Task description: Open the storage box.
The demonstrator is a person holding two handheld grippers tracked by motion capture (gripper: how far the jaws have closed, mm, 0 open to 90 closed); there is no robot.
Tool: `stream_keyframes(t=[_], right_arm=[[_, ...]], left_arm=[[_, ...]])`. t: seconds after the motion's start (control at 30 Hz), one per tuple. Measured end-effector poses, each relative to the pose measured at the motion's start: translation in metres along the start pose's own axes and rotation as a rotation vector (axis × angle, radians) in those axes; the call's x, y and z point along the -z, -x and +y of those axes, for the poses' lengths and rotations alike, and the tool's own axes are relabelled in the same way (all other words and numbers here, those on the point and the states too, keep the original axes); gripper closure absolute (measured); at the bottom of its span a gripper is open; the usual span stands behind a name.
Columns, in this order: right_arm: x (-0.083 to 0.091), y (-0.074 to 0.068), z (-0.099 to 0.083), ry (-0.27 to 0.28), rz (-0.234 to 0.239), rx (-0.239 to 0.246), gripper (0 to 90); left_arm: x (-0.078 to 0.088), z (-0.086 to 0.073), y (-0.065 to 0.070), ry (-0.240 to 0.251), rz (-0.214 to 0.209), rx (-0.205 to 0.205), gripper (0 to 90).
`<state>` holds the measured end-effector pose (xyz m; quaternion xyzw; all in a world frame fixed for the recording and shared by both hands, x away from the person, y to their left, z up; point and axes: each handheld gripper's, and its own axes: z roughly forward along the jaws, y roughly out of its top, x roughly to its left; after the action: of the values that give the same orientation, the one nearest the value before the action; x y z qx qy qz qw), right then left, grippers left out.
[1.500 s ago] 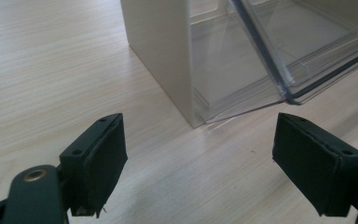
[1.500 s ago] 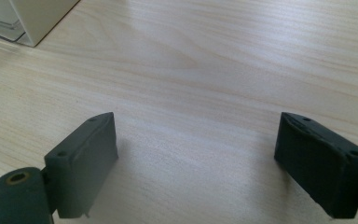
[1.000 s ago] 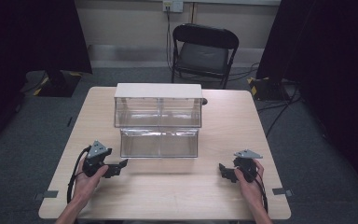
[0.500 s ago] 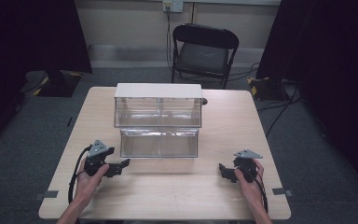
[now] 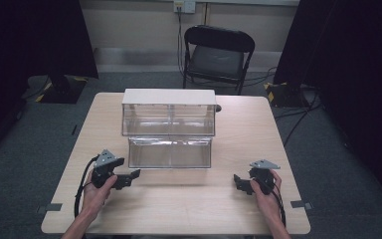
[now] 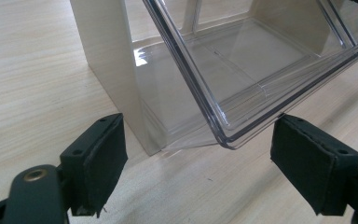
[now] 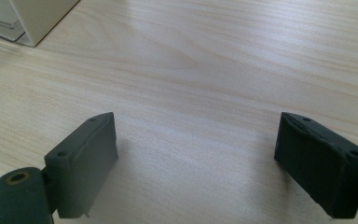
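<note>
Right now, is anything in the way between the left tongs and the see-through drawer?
Nothing visible is. The left tongs are open on the bare table, and the clear drawer, pulled out of its cream cabinet, hangs just beyond them.

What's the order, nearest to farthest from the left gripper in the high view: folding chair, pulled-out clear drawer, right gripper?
1. Pulled-out clear drawer, just ahead and to the right of the left gripper.
2. Right gripper, across the table's near edge.
3. Folding chair, on the floor beyond the table's far side.
</note>
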<state>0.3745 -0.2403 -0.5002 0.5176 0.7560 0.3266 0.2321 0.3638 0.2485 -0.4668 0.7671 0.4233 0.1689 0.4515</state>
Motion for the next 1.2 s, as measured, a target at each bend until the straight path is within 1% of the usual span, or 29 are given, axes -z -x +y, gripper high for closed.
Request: stream_keyframes(t=[0.17,0.27,0.37,0.4,0.63,0.7,0.73,0.9,0.97,1.0,1.03,1.07,1.17,1.2], right_arm=[[0.0,0.0,0.0,0.0,0.0,0.0,12.3],[0.0,0.0,0.0,0.0,0.0,0.0,12.3],[0.0,0.0,0.0,0.0,0.0,0.0,12.3],[0.0,0.0,0.0,0.0,0.0,0.0,12.3],[0.0,0.0,0.0,0.0,0.0,0.0,12.3],[0.0,0.0,0.0,0.0,0.0,0.0,12.2],[0.0,0.0,0.0,0.0,0.0,0.0,12.3],[0.0,0.0,0.0,0.0,0.0,0.0,12.3],[0.0,0.0,0.0,0.0,0.0,0.0,12.3],[0.0,0.0,0.0,0.0,0.0,0.0,12.2],[0.0,0.0,0.0,0.0,0.0,0.0,12.3],[0.0,0.0,0.0,0.0,0.0,0.0,12.3],[-0.0001,0.0001,0.0,0.001,0.001,0.001,12.3],[0.0,0.0,0.0,0.0,0.0,0.0,12.2]], left_arm=[[0.0002,-0.0002,-0.0005,0.0,-0.001,-0.004,18.2],[0.0009,-0.0007,-0.0016,0.005,-0.019,0.007,17.3],[0.0014,-0.0006,-0.0018,0.006,-0.019,0.004,16.6],[0.001,-0.0008,-0.002,0.01,-0.022,0.01,16.0],[0.0013,-0.001,-0.0026,0.009,-0.023,0.014,16.0],[0.0016,-0.0009,-0.0023,0.014,-0.039,0.034,16.3],[0.002,-0.0007,-0.002,0.016,-0.042,0.034,16.3],[0.0022,-0.0004,-0.0018,0.018,-0.031,0.017,15.7],[0.0026,-0.0002,-0.0009,0.019,-0.031,0.016,15.5],[0.0031,0.0002,-0.0008,0.017,-0.021,0.003,15.4],[0.0029,0.0003,0.0006,0.024,-0.015,0.0,15.3],[0.0031,0.001,0.0018,0.02,-0.005,-0.017,15.2],[0.0028,0.0015,0.0028,0.025,-0.001,-0.029,15.1],[0.0027,0.0014,0.0032,0.026,-0.003,-0.024,15.0]])
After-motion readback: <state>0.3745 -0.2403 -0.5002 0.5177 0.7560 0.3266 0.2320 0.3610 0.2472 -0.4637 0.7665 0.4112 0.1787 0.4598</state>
